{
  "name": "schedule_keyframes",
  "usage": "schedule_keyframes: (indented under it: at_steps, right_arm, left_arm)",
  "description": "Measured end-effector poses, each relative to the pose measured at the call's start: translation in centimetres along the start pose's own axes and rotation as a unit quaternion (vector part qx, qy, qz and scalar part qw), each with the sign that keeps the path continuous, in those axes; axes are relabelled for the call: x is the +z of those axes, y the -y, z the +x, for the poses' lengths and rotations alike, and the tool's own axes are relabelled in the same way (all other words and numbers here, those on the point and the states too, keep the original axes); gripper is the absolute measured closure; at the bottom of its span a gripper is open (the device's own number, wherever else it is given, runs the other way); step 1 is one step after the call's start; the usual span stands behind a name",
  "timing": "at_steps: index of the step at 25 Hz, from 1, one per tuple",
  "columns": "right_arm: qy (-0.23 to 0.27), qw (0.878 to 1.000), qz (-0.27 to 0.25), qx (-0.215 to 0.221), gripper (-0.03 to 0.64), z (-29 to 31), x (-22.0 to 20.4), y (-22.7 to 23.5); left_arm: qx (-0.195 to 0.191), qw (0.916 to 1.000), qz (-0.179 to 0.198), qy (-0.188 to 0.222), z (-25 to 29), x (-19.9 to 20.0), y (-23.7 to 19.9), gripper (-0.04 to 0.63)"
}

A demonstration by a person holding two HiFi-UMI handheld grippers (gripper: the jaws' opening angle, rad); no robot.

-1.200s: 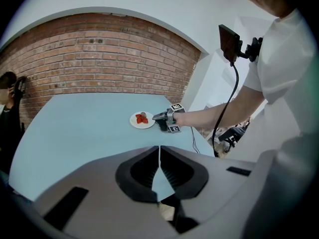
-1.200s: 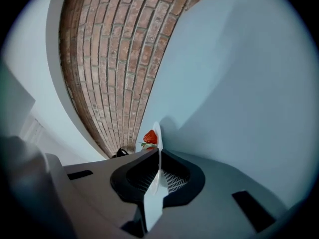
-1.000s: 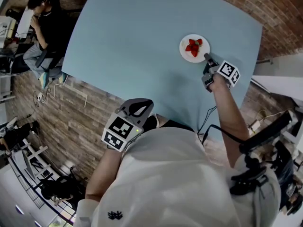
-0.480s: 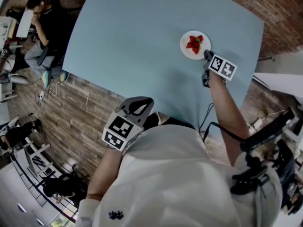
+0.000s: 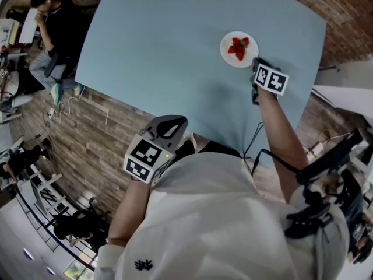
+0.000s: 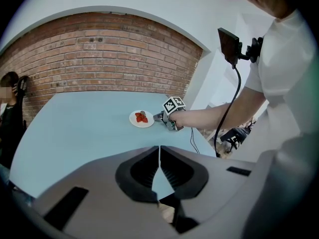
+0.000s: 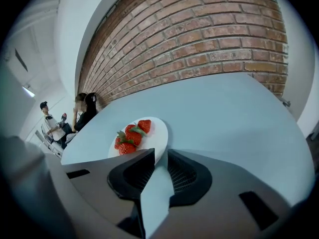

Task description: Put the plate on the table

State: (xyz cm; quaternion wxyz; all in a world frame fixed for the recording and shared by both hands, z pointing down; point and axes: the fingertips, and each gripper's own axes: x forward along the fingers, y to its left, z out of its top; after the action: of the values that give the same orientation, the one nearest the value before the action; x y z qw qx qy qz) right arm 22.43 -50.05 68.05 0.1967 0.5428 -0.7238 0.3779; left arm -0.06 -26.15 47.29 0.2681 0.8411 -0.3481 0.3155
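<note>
White shirt (image 5: 221, 220), person's, fills the foreground of the head view.

Grey left gripper (image 5: 175, 124), with its marker cube (image 5: 144, 158), is held close to the body at the near edge of the table (image 5: 169, 51). In its own view its jaw tips meet and nothing is held between them.

Black cable (image 5: 256, 150) runs along the person's outstretched right forearm.

Right gripper (image 5: 256, 65), marker cube (image 5: 270, 79) uppermost, is reached out over the table's right side, at the near rim of the plate (image 5: 228, 55). In the right gripper view the jaws stand a little apart, and the plate's near rim (image 7: 157, 131) comes up to the gap between the tips. They do not appear to be clamped on it.

Plate, white, round, lies flat on the table on its far right part, well apart from the left gripper.

Strawberries (image 5: 238, 46), red with green tops, several, lie in a cluster on the plate. In the right gripper view they sit on its left half (image 7: 130, 136).

Table, pale blue, large.

Brick wall (image 7: 199, 39), red, stands behind the table's far edge.

Seated person (image 5: 55, 22), dark clothing, is at the table's far left corner, well apart from the plate.
</note>
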Motion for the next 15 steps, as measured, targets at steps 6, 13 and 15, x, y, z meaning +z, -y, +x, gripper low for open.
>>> schedule_keyframes:
  at_steps: [6, 13, 15]
  right_arm:
    - [-0.005, 0.999, -0.032, 0.005, 0.548, -2.3, -0.8, -1.2]
    - [-0.005, 0.997, -0.071, 0.01, 0.548, -5.7, -1.5, -4.3]
    - [-0.003, 0.997, -0.076, 0.013, 0.548, -7.0, -2.0, -5.6]
  left_arm:
    - [-0.008, 0.9999, 0.007, 0.009, -0.5, -0.3, 0.8, 0.584]
    - [-0.033, 0.9985, 0.031, 0.03, -1.9, -1.0, 1.7, 0.584]
    - [-0.038, 0.998, 0.039, 0.031, -2.8, -1.6, 1.9, 0.584]
